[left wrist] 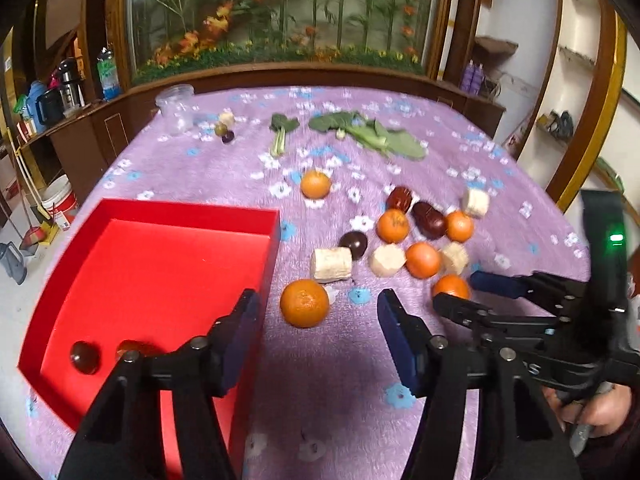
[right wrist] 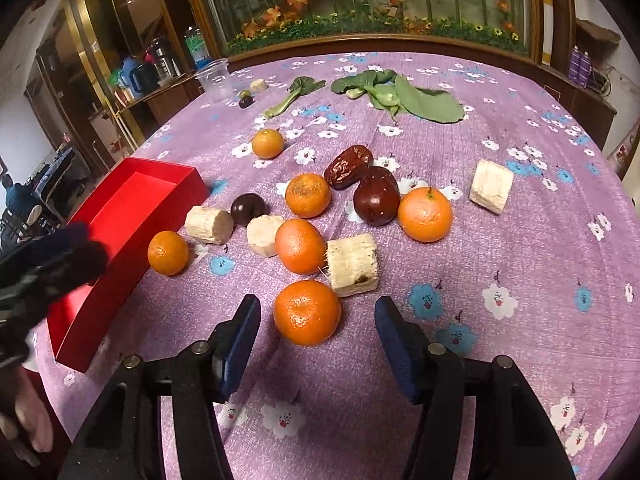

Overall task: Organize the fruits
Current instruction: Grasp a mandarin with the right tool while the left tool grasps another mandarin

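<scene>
A purple flowered cloth (right wrist: 500, 208) is spread over the table, and the fruit is scattered across its middle. A red box (left wrist: 152, 264) is set at the left; two dark fruits (left wrist: 85, 357) are seen in its near corner, the second partly hidden behind a finger.

The left gripper (left wrist: 318, 340) is held partly open above the cloth, with nothing gripped. Its left finger is seen over the right wall of the box, and a mandarin (left wrist: 305, 303) lies on the cloth just ahead of the gap, untouched by the pads.

The right gripper (right wrist: 318, 342) is likewise held partly open and empty. A second mandarin (right wrist: 307, 312) lies just ahead of its fingertips, clear of both pads, with a pale cut piece (right wrist: 353, 264) touching it on the far right side.

Farther off, more mandarins, two dark red jujubes (right wrist: 376, 196), a dark round fruit (right wrist: 248, 209) and further pale cut pieces are grouped together. Leafy greens (right wrist: 400, 96) and a clear plastic cup (right wrist: 216, 78) are placed near the far edge.
</scene>
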Tool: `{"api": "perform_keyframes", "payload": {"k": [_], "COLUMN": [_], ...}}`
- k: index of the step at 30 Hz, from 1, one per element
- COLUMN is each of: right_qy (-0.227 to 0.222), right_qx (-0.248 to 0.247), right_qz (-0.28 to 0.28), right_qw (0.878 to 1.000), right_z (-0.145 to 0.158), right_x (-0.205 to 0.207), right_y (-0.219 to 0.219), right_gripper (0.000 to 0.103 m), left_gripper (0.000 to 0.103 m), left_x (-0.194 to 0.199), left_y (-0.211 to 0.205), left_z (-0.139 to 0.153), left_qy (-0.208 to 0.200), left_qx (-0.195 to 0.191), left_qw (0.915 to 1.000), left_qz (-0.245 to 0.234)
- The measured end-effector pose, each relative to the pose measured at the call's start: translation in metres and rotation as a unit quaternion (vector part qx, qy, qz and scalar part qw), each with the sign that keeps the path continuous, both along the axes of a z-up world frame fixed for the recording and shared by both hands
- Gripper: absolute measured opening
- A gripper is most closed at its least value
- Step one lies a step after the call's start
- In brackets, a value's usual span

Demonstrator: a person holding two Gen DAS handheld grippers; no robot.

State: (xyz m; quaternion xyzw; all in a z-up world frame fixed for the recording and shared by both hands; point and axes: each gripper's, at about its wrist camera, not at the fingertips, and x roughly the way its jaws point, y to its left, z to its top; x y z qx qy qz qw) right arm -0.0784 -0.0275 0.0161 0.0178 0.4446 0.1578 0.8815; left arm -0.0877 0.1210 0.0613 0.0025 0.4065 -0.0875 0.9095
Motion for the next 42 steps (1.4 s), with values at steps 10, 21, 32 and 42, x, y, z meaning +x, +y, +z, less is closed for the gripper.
{"api": "perform_keyframes", "payload": {"k": [10,21,32,42], "right_qy": [0.011,0.02,0.01,-0.02], "right_qx": [0.009,0.019,0.023,0.039], "right_qz": [0.012,-0.008,-0.001,0.042], "right_qw": [1.0,1.0,1.0,0.998], "right_z": [-0.004,-0.002,0.0,0.041], "right_x": [0.004,-0.003,-0.006,-0.013], "right_y": [0.003,-0.015,-0.013,0.025], "right_gripper": [0.039,0.039,0.038,0.038], "left_gripper": [0.06,0.054,0.033,0.033], "left_x": [0.019,0.02,0.023,-0.005], "left_y": [-0.016,-0.019,-0.012,0.055], "left_z": [-0.031,-0.025,-0.035,0.021], "left_qy": [0.044,0.032,0.038,-0.015], "left_qx": [0.017,0.025,0.005,-0.051], "left_qw": [0.9984,0.9984,0.9989,0.9976], "left_qz": [-0.03,-0.038,-0.025,0.045]}}
